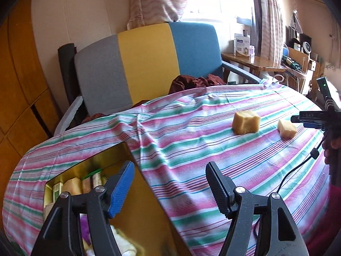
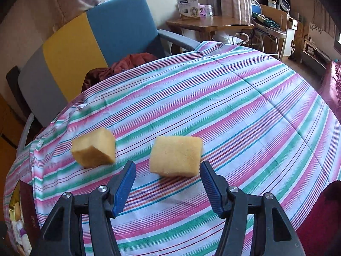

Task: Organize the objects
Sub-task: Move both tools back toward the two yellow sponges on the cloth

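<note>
Striped cloth in pink, green and white covers the bench and fills most of both wrist views, rumpled into folds toward the left side.

Right tongs are released, their blue-padded jaws spread wide and low over the cloth. Between and just ahead of the tips lies a yellow sponge block, resting flat on the cloth; the right pad looks to be at its corner, though contact cannot be told. A second sponge block, with a notched face, lies on the cloth to the left, apart from the first.

Left tongs are also released, jaws spread and holding nothing, hanging above the near left part of the bench. Under the left finger sits an open yellow box, partly draped by the cloth, with small packets and pale items inside. From this view both sponge blocks lie well ahead toward the right, and the right tongs reach in from the frame's right edge just beside the farther one.

Behind the bench stands a chair with a grey, yellow and blue back, dark red fabric heaped on its seat. A wooden side table stands by the window.
</note>
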### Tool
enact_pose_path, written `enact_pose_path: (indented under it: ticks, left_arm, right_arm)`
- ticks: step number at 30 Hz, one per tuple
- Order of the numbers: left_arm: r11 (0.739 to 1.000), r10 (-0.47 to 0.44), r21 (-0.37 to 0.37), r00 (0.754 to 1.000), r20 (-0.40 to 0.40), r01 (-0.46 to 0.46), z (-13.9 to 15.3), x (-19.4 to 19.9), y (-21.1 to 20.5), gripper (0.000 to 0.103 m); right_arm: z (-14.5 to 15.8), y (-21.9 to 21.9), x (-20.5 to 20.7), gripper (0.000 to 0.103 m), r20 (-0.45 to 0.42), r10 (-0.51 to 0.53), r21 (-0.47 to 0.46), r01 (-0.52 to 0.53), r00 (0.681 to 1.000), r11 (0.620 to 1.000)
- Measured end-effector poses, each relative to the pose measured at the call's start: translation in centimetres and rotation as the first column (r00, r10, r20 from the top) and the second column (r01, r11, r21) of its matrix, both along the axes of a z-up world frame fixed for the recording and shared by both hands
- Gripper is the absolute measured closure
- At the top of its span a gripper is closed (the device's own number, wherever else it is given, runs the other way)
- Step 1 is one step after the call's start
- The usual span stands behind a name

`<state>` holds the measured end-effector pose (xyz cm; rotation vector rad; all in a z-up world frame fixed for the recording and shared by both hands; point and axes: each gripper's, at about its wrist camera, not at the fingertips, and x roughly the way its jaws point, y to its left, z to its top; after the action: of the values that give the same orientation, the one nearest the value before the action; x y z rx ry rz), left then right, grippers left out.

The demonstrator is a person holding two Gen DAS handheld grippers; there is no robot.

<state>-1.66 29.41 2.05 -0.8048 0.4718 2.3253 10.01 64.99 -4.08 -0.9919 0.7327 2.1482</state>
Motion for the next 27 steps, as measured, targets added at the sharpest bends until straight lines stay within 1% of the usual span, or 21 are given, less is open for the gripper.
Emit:
enact_pose_path:
  ticks: [3, 11, 20, 24, 27]
  left_arm:
    - [1.0, -0.022, -0.009, 1.0, 0.017, 0.022, -0.4, -0.1, 1.9, 0.033]
    - [0.996, -0.081, -0.036, 0.996, 0.041, 0.083, -1.7, 0.1, 6.6, 0.033]
    - [0.991, -0.111, -0.064, 0.99, 0.085, 0.117, -3.4, -0.7, 10.5, 0.032]
    - [0.989, -0.124, -0.066, 0.984, 0.131, 0.134, -4.4, -1.5, 12.4, 0.03]
    - [0.988, -0.131, -0.052, 0.971, 0.2, 0.144, -5.3, -2.5, 14.2, 0.03]
  right_arm:
    - [-0.3, 0.4, 0.4, 0.04, -0.005, -0.017, -0.04, 0.016, 1.0, 0.999]
    - [-0.9, 1.2, 1.1, 0.04, 0.008, -0.05, -0.087, 0.051, 0.999, 0.995]
    - [-1.6, 2.0, 1.7, 0.04, 0.021, -0.075, -0.147, 0.077, 0.997, 0.986]
    - [-1.7, 2.3, 2.0, 0.04, 0.025, -0.091, -0.157, 0.094, 0.995, 0.983]
    - [-1.7, 3.1, 2.9, 0.04, 0.009, -0.14, -0.176, 0.14, 0.99, 0.974]
